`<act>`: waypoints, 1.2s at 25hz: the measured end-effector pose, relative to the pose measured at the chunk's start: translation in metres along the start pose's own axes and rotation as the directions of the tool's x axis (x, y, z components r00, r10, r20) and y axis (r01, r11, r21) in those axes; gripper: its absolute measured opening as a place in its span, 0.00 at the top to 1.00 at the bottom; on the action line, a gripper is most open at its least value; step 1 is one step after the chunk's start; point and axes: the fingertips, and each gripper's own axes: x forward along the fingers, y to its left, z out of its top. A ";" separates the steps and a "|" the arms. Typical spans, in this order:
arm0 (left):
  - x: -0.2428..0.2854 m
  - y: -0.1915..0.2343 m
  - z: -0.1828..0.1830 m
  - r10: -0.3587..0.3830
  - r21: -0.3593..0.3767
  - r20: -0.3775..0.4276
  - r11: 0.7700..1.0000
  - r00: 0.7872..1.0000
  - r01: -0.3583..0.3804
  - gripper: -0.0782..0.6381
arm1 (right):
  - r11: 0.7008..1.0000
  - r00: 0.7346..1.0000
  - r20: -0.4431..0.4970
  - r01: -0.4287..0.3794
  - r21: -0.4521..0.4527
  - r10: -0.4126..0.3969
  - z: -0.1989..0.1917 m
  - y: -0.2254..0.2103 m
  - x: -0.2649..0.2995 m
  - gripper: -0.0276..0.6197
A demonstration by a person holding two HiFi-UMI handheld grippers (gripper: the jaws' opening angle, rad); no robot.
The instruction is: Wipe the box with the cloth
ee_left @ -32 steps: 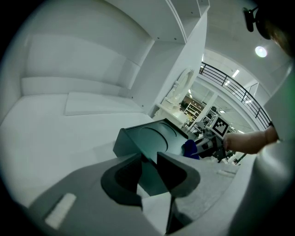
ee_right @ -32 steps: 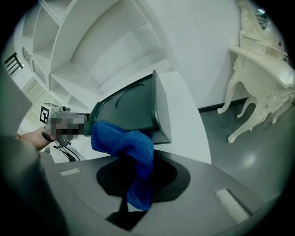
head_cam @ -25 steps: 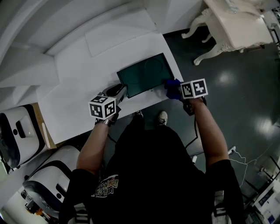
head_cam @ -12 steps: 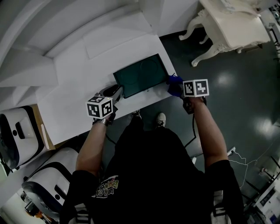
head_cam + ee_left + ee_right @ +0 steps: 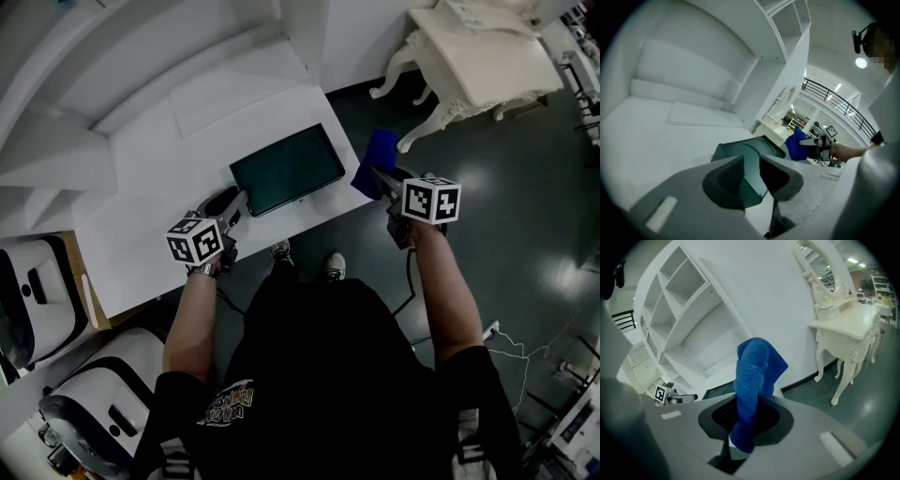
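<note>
Box [image 5: 286, 169] is dark green and flat, and it lies on the white table [image 5: 141, 225]. The left gripper [image 5: 228, 200] pinches its near corner, with the jaws a little apart and the box between them. The right gripper [image 5: 379, 176] squeezes the blue cloth [image 5: 373, 155], which is off the table edge, near the box but not touching it. The cube [image 5: 431, 200] on each gripper shows black-and-white squares.

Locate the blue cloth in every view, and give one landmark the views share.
Head view: cloth right of centre, off the table's right edge, in the right gripper.
Left gripper view: cloth right of centre, beyond the box.
Right gripper view: cloth dead centre, clamped between the jaws.
Shared landmark: the dark green box, left of the cloth in every view.
</note>
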 end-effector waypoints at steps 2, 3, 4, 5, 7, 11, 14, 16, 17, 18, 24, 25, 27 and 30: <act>-0.005 -0.013 0.009 -0.014 0.017 0.033 1.000 0.999 0.014 0.76 | 1.000 0.999 0.030 -0.020 -0.021 0.021 0.010 0.007 -0.010 0.81; -0.008 -0.020 0.014 -0.022 0.025 0.047 0.999 0.999 0.021 0.78 | 0.999 0.999 0.043 -0.030 -0.032 0.032 0.015 0.011 -0.015 0.81; -0.011 -0.028 0.018 -0.030 0.033 0.058 0.999 0.998 0.028 0.83 | 0.998 0.998 0.054 -0.040 -0.044 0.042 0.019 0.014 -0.019 0.81; -0.013 -0.037 0.022 -0.038 0.039 0.067 0.999 0.997 0.036 0.88 | 0.997 0.997 0.063 -0.049 -0.057 0.052 0.022 0.018 -0.024 0.81; -0.016 -0.053 0.028 -0.057 0.051 0.083 0.997 0.995 0.053 0.88 | 0.994 0.995 0.076 -0.065 -0.085 0.071 0.026 0.025 -0.032 0.81; -0.023 -0.089 0.036 -0.083 0.075 0.124 0.994 0.989 0.074 0.88 | 0.986 0.990 0.087 -0.095 -0.139 0.107 0.031 0.033 -0.050 0.81; -0.029 -0.109 0.038 -0.095 0.077 0.154 0.993 0.984 0.084 0.88 | 0.979 0.987 0.090 -0.118 -0.166 0.134 0.033 0.040 -0.061 0.81; -0.032 -0.123 0.036 -0.100 0.078 0.166 0.993 0.981 0.088 0.88 | 0.974 0.984 0.091 -0.134 -0.184 0.153 0.033 0.044 -0.068 0.81; -0.034 -0.130 0.033 -0.097 0.085 0.167 0.993 0.981 0.084 0.88 | 0.970 0.983 0.090 -0.143 -0.196 0.163 0.033 0.046 -0.072 0.81; -0.036 -0.137 0.030 -0.092 0.096 0.167 0.992 0.982 0.077 0.88 | 0.966 0.981 0.088 -0.152 -0.207 0.174 0.032 0.048 -0.075 0.81; -0.053 -0.167 0.003 -0.046 0.123 0.165 0.992 0.985 0.025 0.88 | 0.939 0.967 0.037 -0.237 -0.250 0.254 0.011 0.065 -0.079 0.81; -0.057 -0.170 -0.002 -0.041 0.118 0.165 0.993 0.985 0.021 0.88 | 0.935 0.964 0.026 -0.250 -0.253 0.265 0.006 0.069 -0.079 0.81; -0.065 -0.176 -0.012 -0.032 0.111 0.162 0.994 0.986 0.014 0.88 | 0.927 0.959 0.004 -0.273 -0.256 0.283 -0.005 0.076 -0.077 0.81; -0.077 -0.182 -0.026 -0.022 0.106 0.156 0.994 0.987 0.006 0.88 | 0.918 0.951 -0.027 -0.303 -0.254 0.307 -0.021 0.089 -0.074 0.81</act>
